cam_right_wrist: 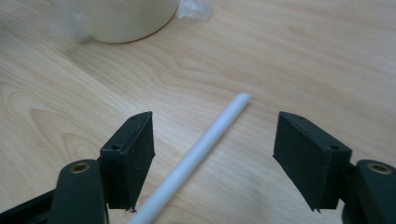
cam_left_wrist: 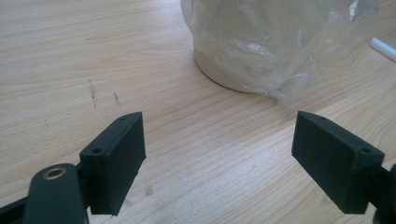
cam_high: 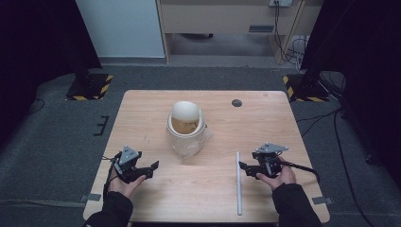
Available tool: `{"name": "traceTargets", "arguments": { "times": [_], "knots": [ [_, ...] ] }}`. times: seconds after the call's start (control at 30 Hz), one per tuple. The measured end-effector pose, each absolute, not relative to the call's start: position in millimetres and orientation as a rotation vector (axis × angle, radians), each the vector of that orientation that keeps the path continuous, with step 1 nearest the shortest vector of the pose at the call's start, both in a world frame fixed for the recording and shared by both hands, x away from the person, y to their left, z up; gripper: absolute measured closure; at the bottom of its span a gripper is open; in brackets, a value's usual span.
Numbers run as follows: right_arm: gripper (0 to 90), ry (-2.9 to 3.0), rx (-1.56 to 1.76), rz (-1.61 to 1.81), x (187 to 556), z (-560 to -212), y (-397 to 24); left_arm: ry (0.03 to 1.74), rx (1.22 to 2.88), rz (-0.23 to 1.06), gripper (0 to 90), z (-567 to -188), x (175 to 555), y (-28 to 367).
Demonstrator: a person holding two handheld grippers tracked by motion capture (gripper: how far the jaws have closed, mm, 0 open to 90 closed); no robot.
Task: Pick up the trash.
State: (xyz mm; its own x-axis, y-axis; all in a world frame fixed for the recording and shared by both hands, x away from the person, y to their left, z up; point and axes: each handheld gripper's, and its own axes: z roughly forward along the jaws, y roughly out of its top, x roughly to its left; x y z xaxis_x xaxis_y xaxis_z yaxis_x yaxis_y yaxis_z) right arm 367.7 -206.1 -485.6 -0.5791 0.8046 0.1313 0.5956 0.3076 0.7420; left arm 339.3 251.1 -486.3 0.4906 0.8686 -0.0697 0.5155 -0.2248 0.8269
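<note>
— Straw (cam_right_wrist: pixel 205 144) first: white, lying flat on the table (cam_high: pixel 156 198), running between the right gripper (cam_right_wrist: pixel 212 154)'s spread jaws. They straddle it without pressing — lined up for a pinch, I'd say.

— And the cup (cam_high: pixel 185 128)?

— Cream-coloured, upright mid-table, well apart from the straw, its lid tipped up at the back and a clear plastic bag (cam_left_wrist: pixel 280 51) loose around it.

— Left gripper (cam_left_wrist: pixel 219 158)?

— Jaws wide, nothing between them, low over bare wood and aimed at the cup's base — probably ready to steady it.
</note>
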Motion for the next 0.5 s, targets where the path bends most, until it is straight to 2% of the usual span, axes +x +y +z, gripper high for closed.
{"name": "traceTargets", "arguments": {
  "times": [0.3, 0.5],
  "knots": [
    [35.4, 2.385, 1.276, 1.004, 367.8, -500.5, -197.1, 1.150, 1.902, 0.516, 16.7, -488.0, 339.8, 248.6],
    [36.0, 2.435, 1.263, 0.938, 369.4, -510.6, -190.3, 1.139, 1.914, 0.501, 16.8, -488.6, 339.7, 246.3]
  ]
}}
